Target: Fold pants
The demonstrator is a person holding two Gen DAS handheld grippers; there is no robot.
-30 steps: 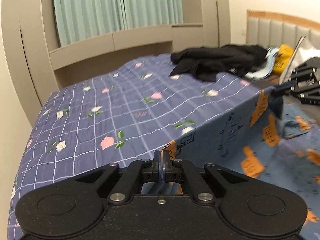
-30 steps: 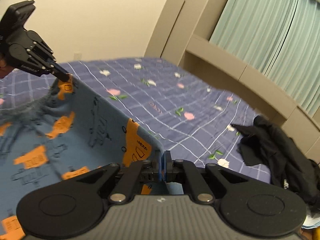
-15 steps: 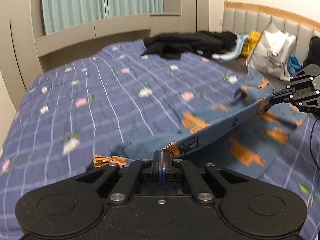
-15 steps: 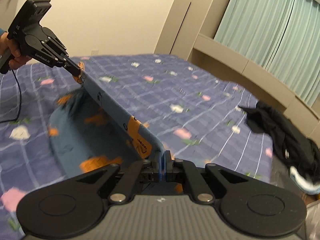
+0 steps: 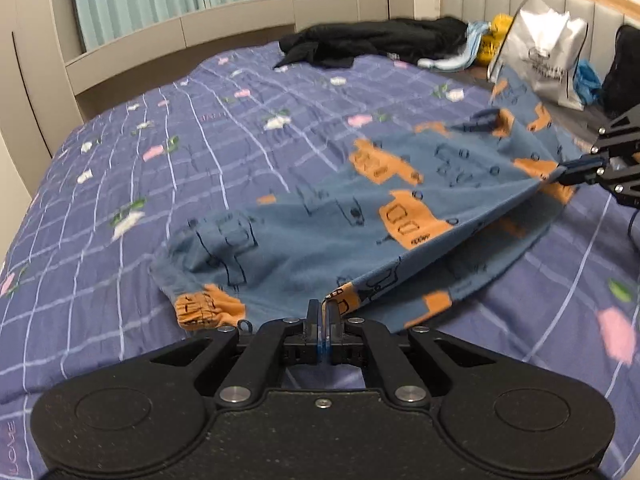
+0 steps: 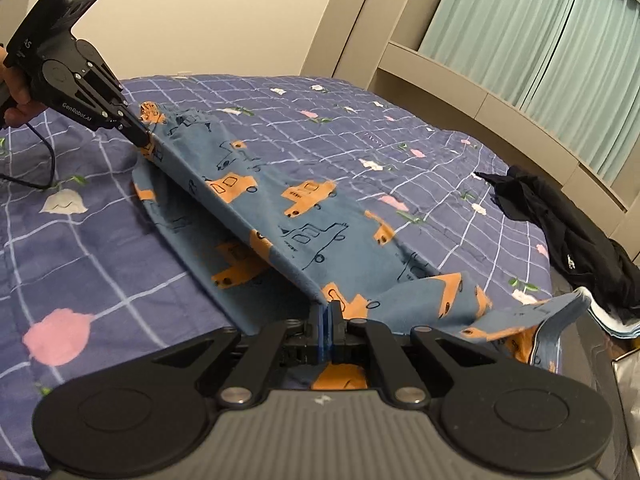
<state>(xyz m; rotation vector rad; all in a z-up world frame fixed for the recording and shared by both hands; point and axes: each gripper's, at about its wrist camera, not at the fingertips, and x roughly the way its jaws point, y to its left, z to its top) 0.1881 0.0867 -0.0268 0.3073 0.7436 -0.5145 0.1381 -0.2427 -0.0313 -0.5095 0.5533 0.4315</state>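
Note:
The pants (image 5: 360, 216) are blue with orange truck prints and lie spread across the bed. My left gripper (image 5: 323, 306) is shut on one end of their near edge, close above the bedspread. My right gripper (image 6: 329, 308) is shut on the other end of that edge. The edge runs taut between the two grippers. In the left wrist view the right gripper (image 5: 568, 174) shows at the far right. In the right wrist view the left gripper (image 6: 140, 134) shows at the upper left. An orange cuff (image 5: 208, 310) lies beside the left gripper. The pants also show in the right wrist view (image 6: 304, 216).
The bed carries a purple checked bedspread (image 5: 160, 184) with flowers. A heap of black clothes (image 5: 376, 40) lies at its far end, also in the right wrist view (image 6: 568, 232). A silver bag (image 5: 544, 52) leans at the headboard. Teal curtains (image 6: 560, 28) hang behind.
Both grippers have come down toward the bed with the pants' edge held between them. The pants, hanging upright a second ago, have spread flat over the bedspread.

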